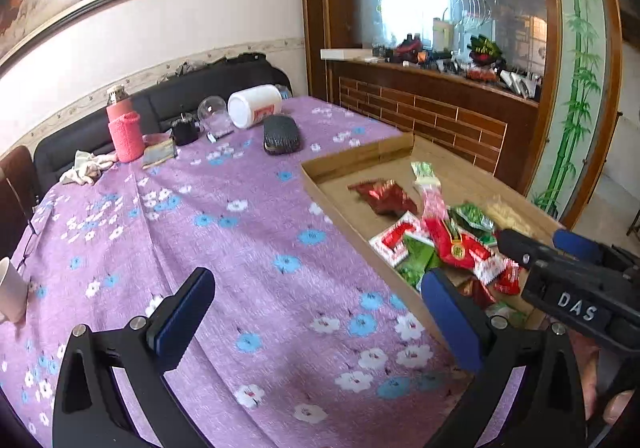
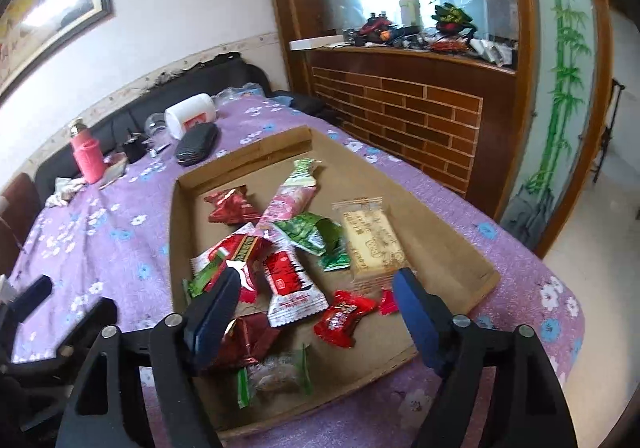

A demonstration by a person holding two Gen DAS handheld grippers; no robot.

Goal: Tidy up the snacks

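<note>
Both grippers hang over a tabletop [image 1: 248, 232] under a purple flowered cloth, and every snack in sight lies heaped in the shallow cardboard tray [image 2: 448, 260]. The right gripper [image 2: 316, 312] hovers above the tray's near end with its jaws wide apart and nothing between them. The left gripper [image 1: 316, 312] stands beside the tray's long edge, over bare cloth, its jaws also spread wide and empty.

Inside the tray the packets overlap. A long pink packet [image 2: 290, 200] lies diagonally through the middle, a pale biscuit packet [image 2: 370, 236] lies along the side towards the brick-patterned cabinet, and green wrappers [image 2: 316, 238] are wedged between those two. Red packets crowd the near end, among them a small red sweet [image 2: 344, 318] directly below the right gripper.

The step appears to be choosing the next packet to sort. The small red sweet looks like the easiest pick: it lies on top, apart from most neighbours. Coming straight down with the jaws across its narrow middle should avoid catching the red-and-white packet [image 2: 290, 286] just beside it. Crinkly film slips, so close on the filled body, not the flat sealed end. The left gripper could steady the tray's edge if it slides on the cloth.
</note>
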